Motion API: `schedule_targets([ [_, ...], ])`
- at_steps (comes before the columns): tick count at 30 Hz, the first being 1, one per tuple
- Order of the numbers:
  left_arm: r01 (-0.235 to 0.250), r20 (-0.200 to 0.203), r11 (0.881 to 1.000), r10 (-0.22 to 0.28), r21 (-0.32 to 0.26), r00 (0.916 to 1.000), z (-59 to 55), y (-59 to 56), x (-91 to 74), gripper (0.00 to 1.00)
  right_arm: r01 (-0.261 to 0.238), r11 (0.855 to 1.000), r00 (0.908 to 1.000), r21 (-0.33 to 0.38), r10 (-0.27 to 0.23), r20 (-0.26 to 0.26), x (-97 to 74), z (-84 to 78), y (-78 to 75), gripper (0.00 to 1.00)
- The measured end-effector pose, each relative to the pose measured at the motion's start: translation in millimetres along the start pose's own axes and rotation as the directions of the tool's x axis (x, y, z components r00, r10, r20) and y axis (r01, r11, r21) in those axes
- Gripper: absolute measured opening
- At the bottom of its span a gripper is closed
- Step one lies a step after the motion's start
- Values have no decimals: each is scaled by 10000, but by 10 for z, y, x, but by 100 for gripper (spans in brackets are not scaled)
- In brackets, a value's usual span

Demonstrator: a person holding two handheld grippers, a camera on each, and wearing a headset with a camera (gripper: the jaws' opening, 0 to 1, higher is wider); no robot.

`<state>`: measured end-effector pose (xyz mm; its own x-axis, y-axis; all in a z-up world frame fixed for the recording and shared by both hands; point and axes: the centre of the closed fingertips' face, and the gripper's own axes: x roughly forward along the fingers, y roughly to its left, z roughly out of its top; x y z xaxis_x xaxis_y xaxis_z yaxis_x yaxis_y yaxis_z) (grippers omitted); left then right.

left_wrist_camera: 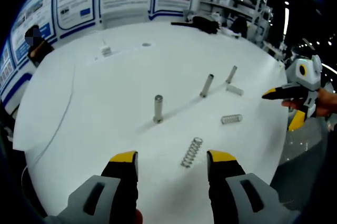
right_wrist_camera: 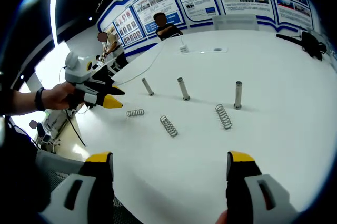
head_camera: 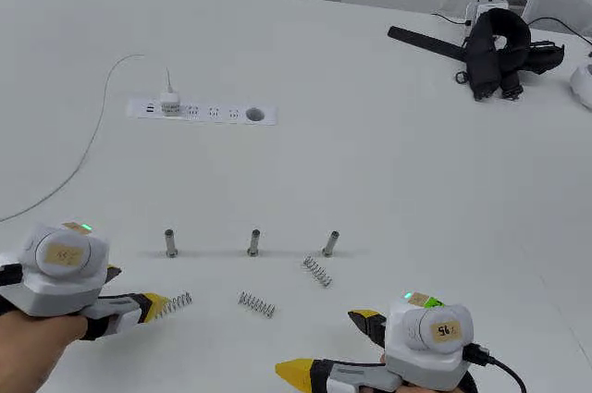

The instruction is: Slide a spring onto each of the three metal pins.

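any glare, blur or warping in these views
head view: soft even light, sharp, faint shadows by the pins; left gripper view: fisheye bows the table, slightly soft; right gripper view: same bowing, bright light strip glares upper left

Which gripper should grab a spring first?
Left. The left gripper is open with the left spring just ahead of its jaws; the right gripper, also open, sits farther from the middle spring.
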<state>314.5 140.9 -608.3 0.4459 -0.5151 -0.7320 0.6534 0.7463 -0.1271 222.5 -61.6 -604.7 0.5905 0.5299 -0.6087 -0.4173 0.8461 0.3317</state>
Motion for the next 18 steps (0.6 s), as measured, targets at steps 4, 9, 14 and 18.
schedule_targets([
  [4, 61, 235, 9999, -63, 102, 9997, -7, -17, -64, 58, 3, 10000, 10000, 6, -3, 44, -2, 7, 3, 91],
  [9, 134, 408, 9999, -137, 93, 9991, -38, -7, -122, 62, 8, 10000, 10000, 1, -8, 32, 1, -3, 2, 91],
  [14, 436, 539, 9990, -437, 23, 9976, -84, -45, -174, 67, -18, 10000, 10000, 6, 18, 47, 3, 0, 11, 91],
  [18, 532, 595, 9986, -533, 39, 9968, -167, -80, -225, 71, -36, 10000, 10000, 5, 36, 53, 3, 2, 18, 91],
])
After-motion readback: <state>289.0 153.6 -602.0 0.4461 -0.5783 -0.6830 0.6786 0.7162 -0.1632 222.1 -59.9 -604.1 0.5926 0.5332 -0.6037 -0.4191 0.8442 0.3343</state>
